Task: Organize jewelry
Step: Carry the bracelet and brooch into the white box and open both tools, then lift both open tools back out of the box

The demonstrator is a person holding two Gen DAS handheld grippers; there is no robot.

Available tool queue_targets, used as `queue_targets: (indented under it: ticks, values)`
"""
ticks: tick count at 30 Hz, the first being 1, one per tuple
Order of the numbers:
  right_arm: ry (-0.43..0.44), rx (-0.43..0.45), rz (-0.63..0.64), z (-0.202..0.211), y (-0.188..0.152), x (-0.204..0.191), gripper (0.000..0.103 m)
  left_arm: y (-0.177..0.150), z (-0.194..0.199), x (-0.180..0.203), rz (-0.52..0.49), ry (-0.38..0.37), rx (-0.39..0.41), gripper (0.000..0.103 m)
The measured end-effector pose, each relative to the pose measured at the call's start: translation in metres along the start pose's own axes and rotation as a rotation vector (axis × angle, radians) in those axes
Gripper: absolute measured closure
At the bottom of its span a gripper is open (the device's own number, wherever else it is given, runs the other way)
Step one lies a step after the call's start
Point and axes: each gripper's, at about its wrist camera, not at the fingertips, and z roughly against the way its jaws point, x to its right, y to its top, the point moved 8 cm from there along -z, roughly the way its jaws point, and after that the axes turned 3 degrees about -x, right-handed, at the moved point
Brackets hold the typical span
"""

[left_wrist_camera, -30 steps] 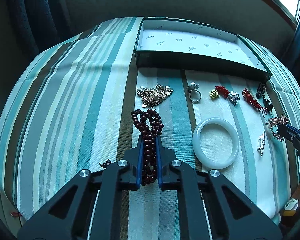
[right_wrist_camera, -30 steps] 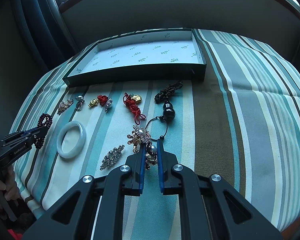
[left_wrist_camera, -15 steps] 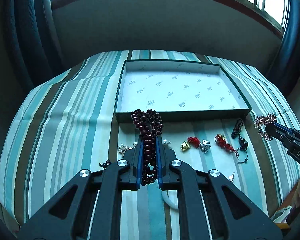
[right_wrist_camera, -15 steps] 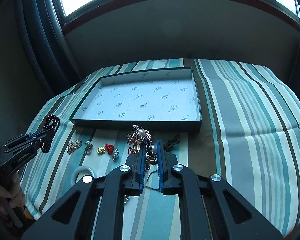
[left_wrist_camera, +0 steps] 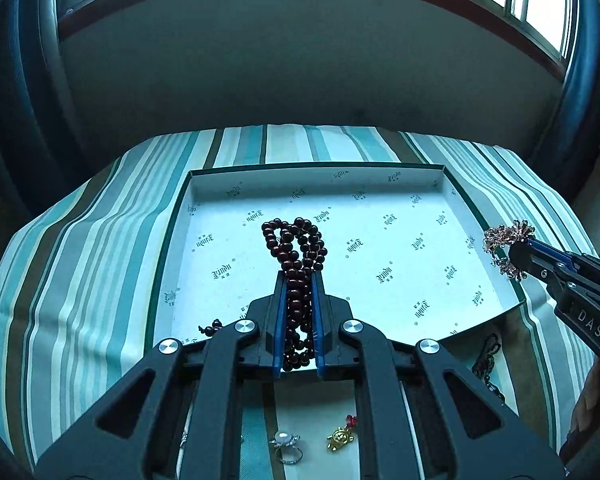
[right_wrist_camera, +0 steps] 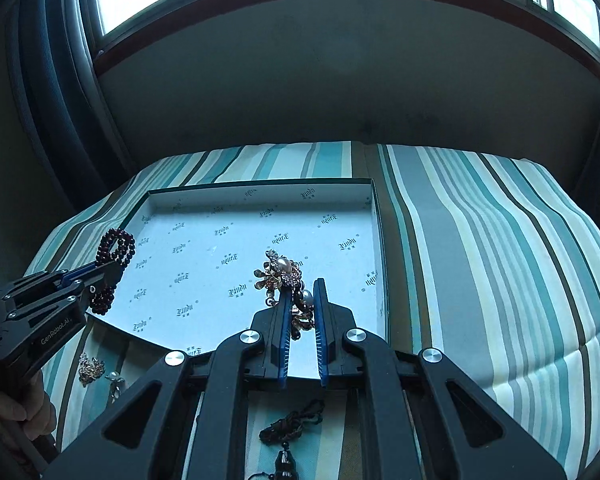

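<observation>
Both wrist views look down along their fingers, close above the shared box [left_wrist_camera: 440, 184] [right_wrist_camera: 374, 216], facing the window.

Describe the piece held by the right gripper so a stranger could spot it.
Find the shallow box on the striped cloth. Above its floor, the right gripper pinches a gold flower brooch with a pearl; the left gripper instead holds dark red beads.
</observation>
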Motion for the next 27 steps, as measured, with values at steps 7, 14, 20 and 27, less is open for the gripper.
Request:
queue_targets:
  ticks: [7,14,20,27]
  values:
    - [-0.041,-0.071,0.010,-0.039,-0.016,0.011,0.092,-0.010,-0.044,0.017,-0.033,-0.014,-0.070,0.092]
    - [-0.059,-0.104,0.030,-0.050,-0.024,0.012,0.091,-0.023,-0.063,0.019,-0.042,-0.008,-0.123,0.089]
    - [-0.067,-0.114,0.039,-0.051,-0.024,0.013,0.088,-0.023,-0.064,0.018,-0.043,0.010,-0.119,0.063]
    - [-0.068,-0.090,0.058,-0.043,-0.018,0.005,0.057,-0.017,-0.055,0.016,-0.033,0.015,-0.096,0.039]
